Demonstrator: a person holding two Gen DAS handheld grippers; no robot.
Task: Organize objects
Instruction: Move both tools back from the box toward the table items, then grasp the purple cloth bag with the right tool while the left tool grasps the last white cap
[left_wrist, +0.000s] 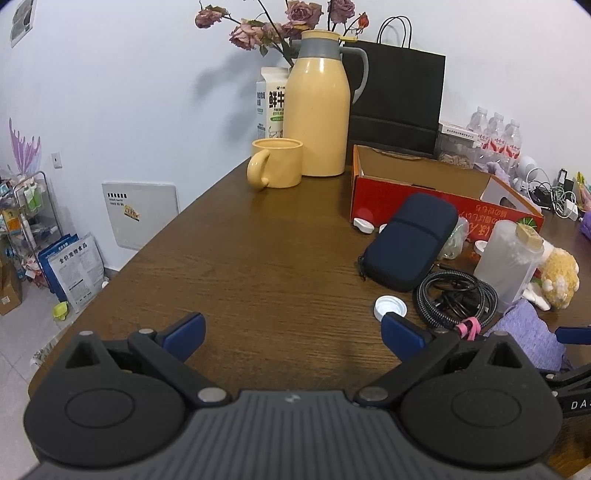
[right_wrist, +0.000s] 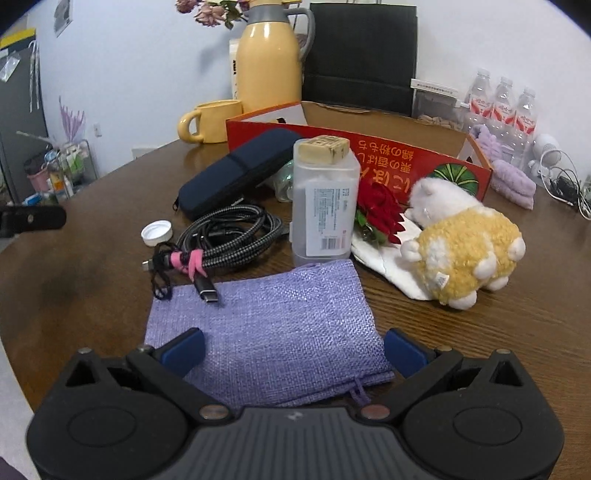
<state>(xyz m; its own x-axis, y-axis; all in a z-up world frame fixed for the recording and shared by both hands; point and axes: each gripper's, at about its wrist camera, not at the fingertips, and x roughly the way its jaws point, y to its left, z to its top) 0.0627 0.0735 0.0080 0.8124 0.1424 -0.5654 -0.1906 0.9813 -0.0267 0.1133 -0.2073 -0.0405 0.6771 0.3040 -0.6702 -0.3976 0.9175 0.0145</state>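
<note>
On the brown wooden surface (left_wrist: 258, 258) the count runs so: one purple woven pouch (right_wrist: 273, 325), one bundle of braided cables (right_wrist: 229, 236) bound with a pink tie (right_wrist: 186, 260), one navy zip case (right_wrist: 236, 173), one frosted plastic bottle (right_wrist: 325, 206) with a tan block (right_wrist: 323, 148) on its lid, one yellow-and-white plush animal (right_wrist: 465, 247) lying on a white cloth (right_wrist: 391, 258), one red flower (right_wrist: 380, 210), and one red cardboard box (left_wrist: 424, 184), open at the top. White caps: three show in the left wrist view, one (left_wrist: 390, 307) at 9 o'clock of the cables and two small ones (left_wrist: 360, 222) at the foot of the box. At 12 o'clock stand one yellow mug (left_wrist: 277, 162), one yellow flask (left_wrist: 317, 110), one milk carton (left_wrist: 269, 103), one black paper bag (left_wrist: 399, 99) and three water bottles (left_wrist: 496, 134).

The left tool (left_wrist: 293, 338) hovers low and level over bare wood, fingers wide apart, nothing between them; the cap lies just beside its right finger (left_wrist: 400, 338). The right tool (right_wrist: 293, 349) is also level, fingers spread, with the pouch lying flat between and beneath them; whether the pads (right_wrist: 184, 349) touch the fabric cannot be told. One cable plug (right_wrist: 206, 287) rests on the pouch's 10 o'clock corner. The bottle stands just beyond the pouch at 12 o'clock, the plush at 2 o'clock.
</note>
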